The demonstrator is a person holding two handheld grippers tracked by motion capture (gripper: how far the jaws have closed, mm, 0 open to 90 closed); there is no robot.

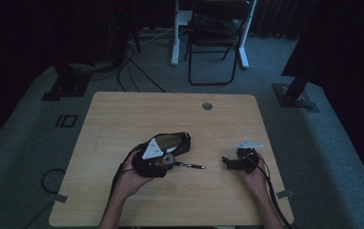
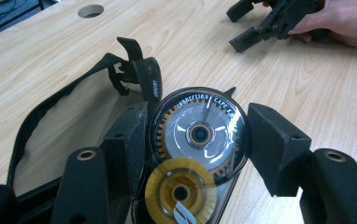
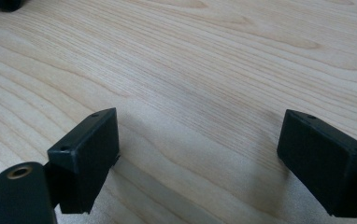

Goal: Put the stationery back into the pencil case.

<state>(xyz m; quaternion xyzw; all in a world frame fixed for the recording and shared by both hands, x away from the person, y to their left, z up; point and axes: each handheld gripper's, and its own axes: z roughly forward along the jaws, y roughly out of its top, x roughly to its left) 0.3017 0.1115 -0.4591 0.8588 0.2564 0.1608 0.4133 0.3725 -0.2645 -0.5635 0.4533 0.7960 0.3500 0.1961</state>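
A: So, where is the correction tape dispenser [image 2: 197, 140]?
B: Between the pads of the left gripper [image 2: 197, 144], low over the wooden counter [image 1: 123, 119]. In the left gripper view it is a clear-shelled dispenser with a geared wheel at the top and a yellow spool [image 2: 180, 191] below it.
A: Is the left gripper clamped on it?
B: The pad on the left side of that view presses against the shell; the other pad stands just off it with a sliver of counter showing between, so I cannot tell whether the grip is firm.
A: What is the black thing behind it?
B: A black pouch [image 2: 134, 74] with a strap [image 2: 32, 121] looping out over the counter, lying just beyond the dispenser. From above, a small dark chain or zip pull [image 1: 189, 165] trails out of that cluster toward the other hand.
A: And the right gripper [image 1: 228, 162]?
B: It rests well apart from the dispenser, near the counter's right edge, held in the person's right hand [image 1: 254, 176]. Its jaws stand wide with only bare wood grain between them, gripping nothing
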